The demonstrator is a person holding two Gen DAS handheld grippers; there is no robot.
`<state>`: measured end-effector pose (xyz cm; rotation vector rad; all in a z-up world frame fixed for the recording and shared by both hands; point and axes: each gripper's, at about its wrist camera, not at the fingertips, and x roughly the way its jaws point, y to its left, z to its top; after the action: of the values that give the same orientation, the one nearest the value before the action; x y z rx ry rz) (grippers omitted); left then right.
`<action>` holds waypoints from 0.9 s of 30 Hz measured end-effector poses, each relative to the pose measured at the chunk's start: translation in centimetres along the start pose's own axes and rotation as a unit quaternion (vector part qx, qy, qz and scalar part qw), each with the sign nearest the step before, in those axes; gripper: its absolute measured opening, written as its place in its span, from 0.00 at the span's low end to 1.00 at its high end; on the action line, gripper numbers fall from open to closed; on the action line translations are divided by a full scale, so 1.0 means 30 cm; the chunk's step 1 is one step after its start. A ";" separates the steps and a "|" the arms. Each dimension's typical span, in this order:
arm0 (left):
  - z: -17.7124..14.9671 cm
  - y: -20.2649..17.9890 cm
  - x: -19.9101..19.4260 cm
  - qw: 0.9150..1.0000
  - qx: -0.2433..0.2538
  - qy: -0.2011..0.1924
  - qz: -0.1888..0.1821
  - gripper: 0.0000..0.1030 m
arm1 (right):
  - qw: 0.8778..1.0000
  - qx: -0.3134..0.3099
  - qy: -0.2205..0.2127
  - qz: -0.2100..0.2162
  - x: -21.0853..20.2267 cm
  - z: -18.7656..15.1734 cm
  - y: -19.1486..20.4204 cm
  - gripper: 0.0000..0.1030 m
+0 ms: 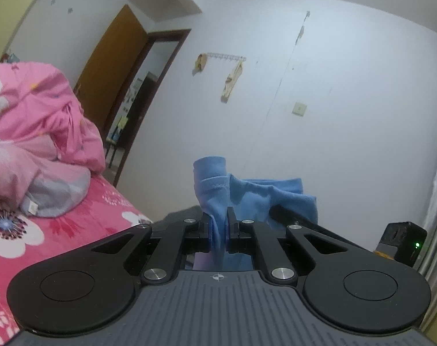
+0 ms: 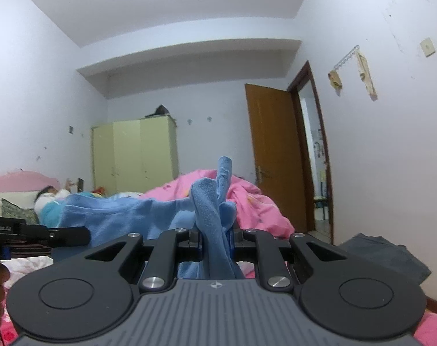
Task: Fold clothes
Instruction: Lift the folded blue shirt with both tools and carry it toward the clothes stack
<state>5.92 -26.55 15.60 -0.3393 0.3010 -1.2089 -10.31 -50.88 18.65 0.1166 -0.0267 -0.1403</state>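
Observation:
A blue fleece garment (image 1: 255,196) is held up between both grippers above a bed with a pink floral sheet (image 1: 83,219). My left gripper (image 1: 218,230) is shut on a hemmed edge of the garment, which sticks up past the fingers. My right gripper (image 2: 215,239) is shut on another bunched part of the same blue garment (image 2: 209,207), and the cloth stretches off to the left (image 2: 117,216). The right gripper's black body shows at the right of the left wrist view (image 1: 402,242). The left gripper's body shows at the left of the right wrist view (image 2: 31,236).
A pink quilt (image 1: 37,115) is heaped on the bed. A person (image 2: 49,197) lies at the headboard end. A dark folded garment (image 2: 388,256) lies at the right. A brown door (image 2: 276,155) stands open, and a green wardrobe (image 2: 134,155) is against the far wall.

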 end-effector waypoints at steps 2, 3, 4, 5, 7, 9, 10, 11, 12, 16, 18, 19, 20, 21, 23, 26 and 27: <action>-0.014 0.019 0.041 1.000 -0.003 0.007 0.000 0.05 | 1.000 0.000 0.005 -0.003 0.029 -0.018 -0.031 0.15; -0.021 0.031 0.061 1.000 -0.006 0.012 0.000 0.05 | 1.000 0.001 0.007 -0.005 0.044 -0.027 -0.046 0.15; -0.028 0.042 0.081 1.000 -0.008 0.017 0.001 0.05 | 1.000 0.001 0.010 -0.006 0.059 -0.035 -0.061 0.15; -0.037 0.051 0.100 1.000 -0.011 0.022 0.002 0.05 | 1.000 0.001 0.012 -0.008 0.073 -0.044 -0.077 0.15; -0.054 0.083 0.139 0.999 -0.018 0.032 0.006 0.05 | 1.000 0.001 0.018 -0.010 0.100 -0.064 -0.105 0.15; -0.069 0.125 0.180 0.999 -0.026 0.042 0.011 0.05 | 1.000 0.005 0.029 -0.009 0.148 -0.093 -0.133 0.15; -0.077 0.155 0.204 0.998 -0.031 0.048 0.014 0.05 | 0.999 0.007 0.036 -0.008 0.174 -0.108 -0.148 0.15; -0.085 0.183 0.223 0.998 -0.037 0.053 0.017 0.05 | 0.999 0.009 0.042 -0.007 0.201 -0.124 -0.163 0.15; -0.093 0.210 0.239 0.997 -0.044 0.056 0.022 0.05 | 0.999 0.011 0.048 -0.007 0.227 -0.139 -0.178 0.15; -0.119 0.324 0.303 0.994 -0.070 0.073 0.041 0.05 | 0.996 0.022 0.082 -0.002 0.361 -0.215 -0.220 0.15; -0.140 0.386 0.339 0.992 -0.080 0.084 0.055 0.05 | 0.994 0.021 0.103 0.000 0.432 -0.258 -0.241 0.15; -0.151 0.417 0.356 0.990 -0.085 0.090 0.063 0.05 | 0.993 0.018 0.117 0.001 0.473 -0.283 -0.248 0.15; -0.162 0.448 0.374 0.989 -0.089 0.096 0.070 0.05 | 0.991 0.016 0.130 0.001 0.513 -0.308 -0.255 0.15; -0.173 0.479 0.391 0.987 -0.094 0.101 0.078 0.05 | 0.990 0.013 0.144 0.002 0.553 -0.333 -0.262 0.16; -0.195 0.540 0.426 0.984 -0.103 0.112 0.093 0.05 | 0.985 0.008 0.171 0.004 0.634 -0.382 -0.277 0.16; -0.244 0.639 0.485 0.977 -0.117 0.137 0.111 0.06 | 0.977 0.000 0.212 0.006 0.755 -0.457 -0.298 0.17; -0.266 0.668 0.501 0.974 -0.122 0.147 0.120 0.06 | 0.974 -0.001 0.228 0.003 0.793 -0.485 -0.311 0.19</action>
<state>24.77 -35.18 -0.57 -0.3244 0.7317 -0.9832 12.45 -61.75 3.55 0.1444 0.4309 -0.1051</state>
